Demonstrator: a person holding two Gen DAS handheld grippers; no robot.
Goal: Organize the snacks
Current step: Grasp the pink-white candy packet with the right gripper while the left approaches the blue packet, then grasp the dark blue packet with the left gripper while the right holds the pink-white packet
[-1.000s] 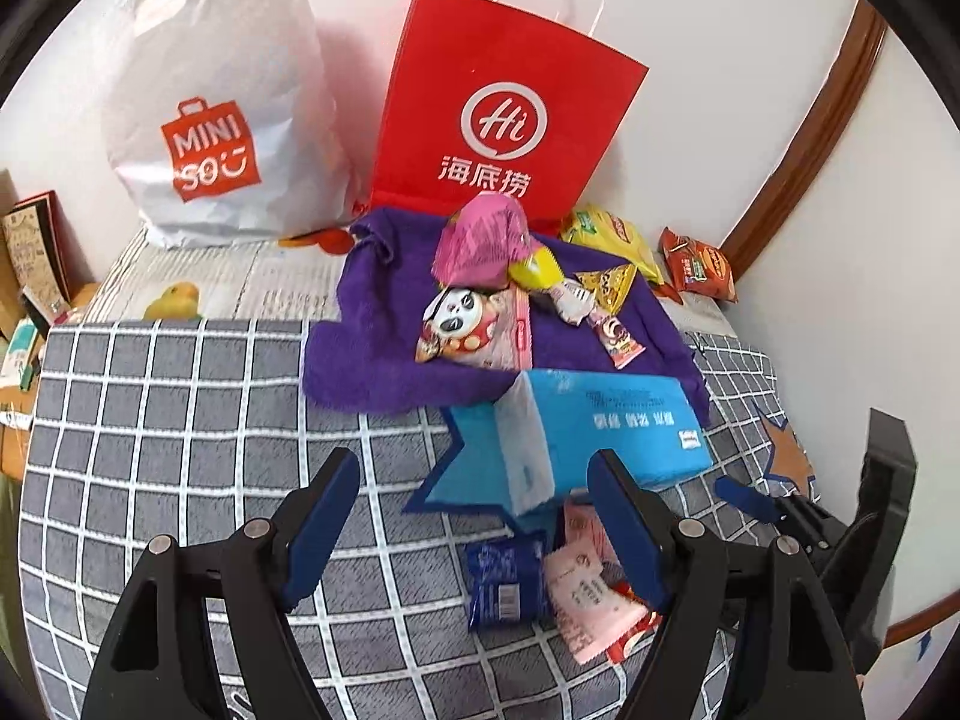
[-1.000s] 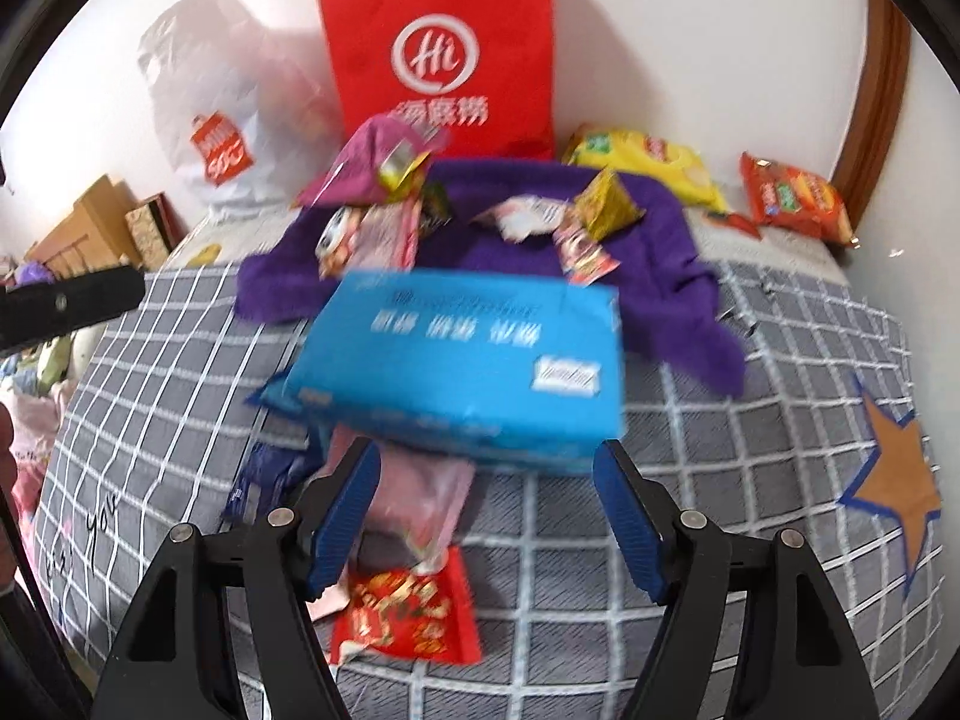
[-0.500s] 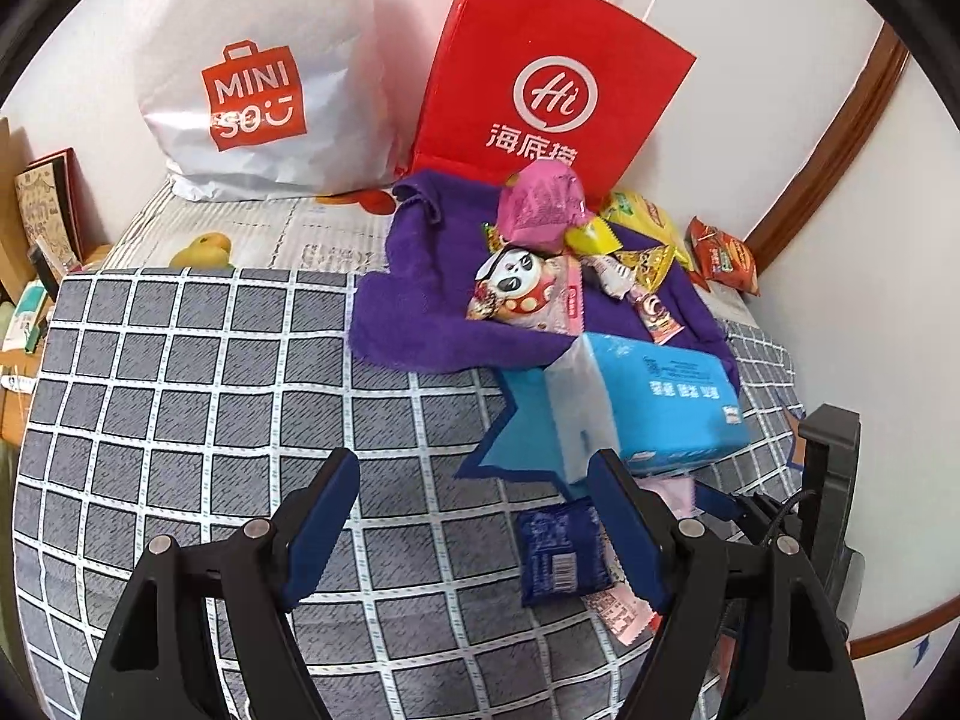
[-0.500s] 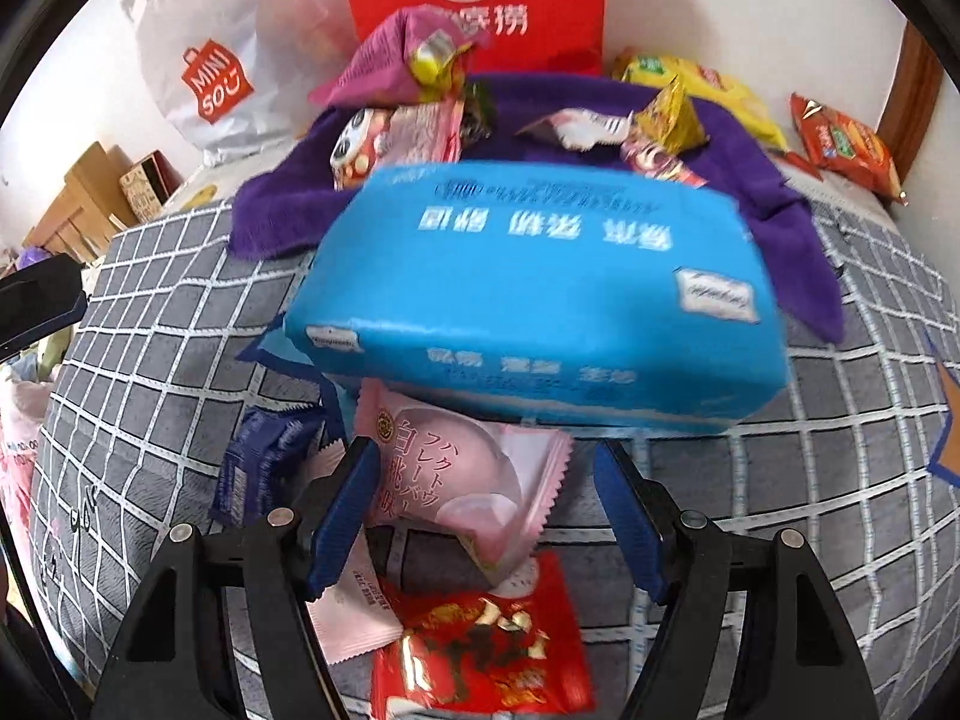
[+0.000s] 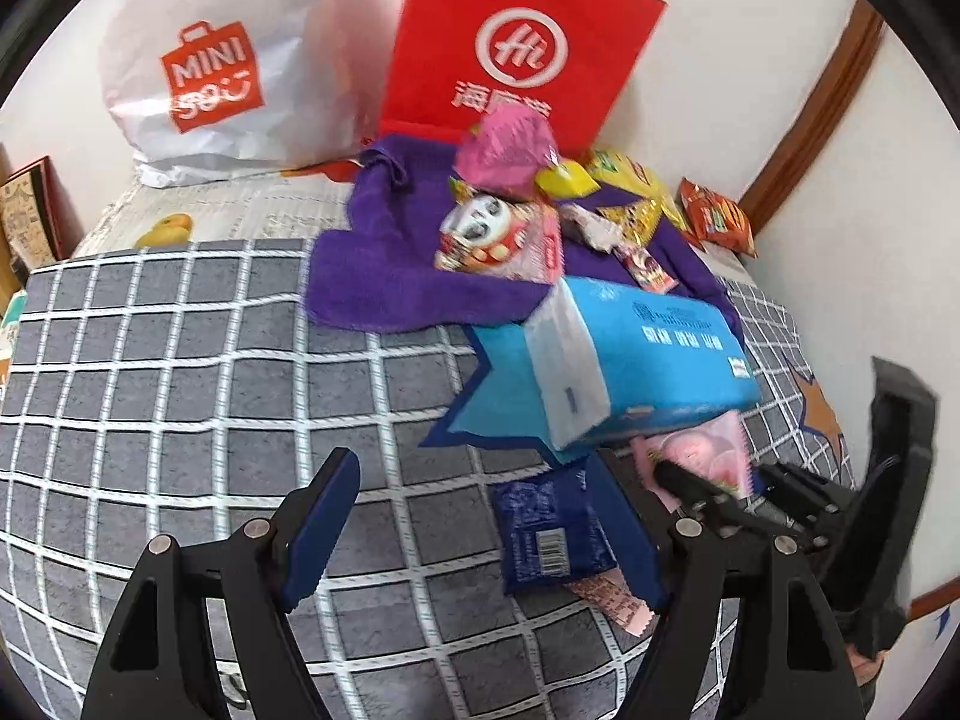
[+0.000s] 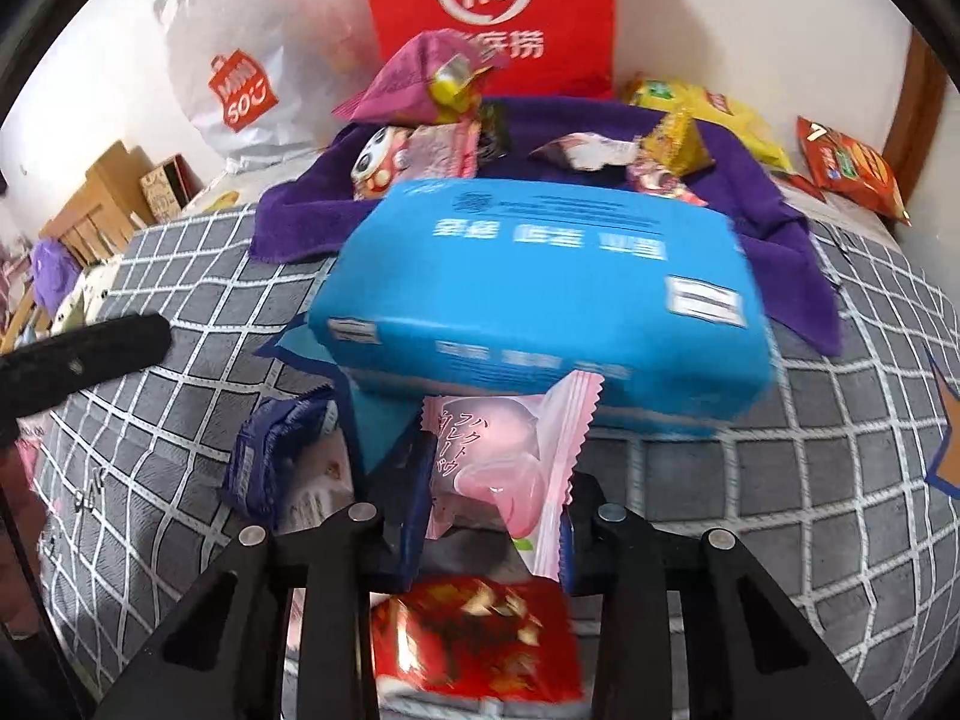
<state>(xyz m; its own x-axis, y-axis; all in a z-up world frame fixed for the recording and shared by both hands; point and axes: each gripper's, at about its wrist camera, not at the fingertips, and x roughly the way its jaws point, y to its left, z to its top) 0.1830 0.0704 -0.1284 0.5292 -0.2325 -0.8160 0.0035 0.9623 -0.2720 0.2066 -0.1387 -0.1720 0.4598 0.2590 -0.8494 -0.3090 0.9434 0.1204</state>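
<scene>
Pink plastic-wrapped snack packet (image 6: 510,456): clamped in right gripper (image 6: 492,510) jaws, just in front of the blue rectangular tissue pack (image 6: 540,294), raised off bed w/ grey checked cover (image 5: 180,372), prob. for transfer. Left gripper (image 5: 474,528): jaws wide, empty, left of tissue pack.
</scene>
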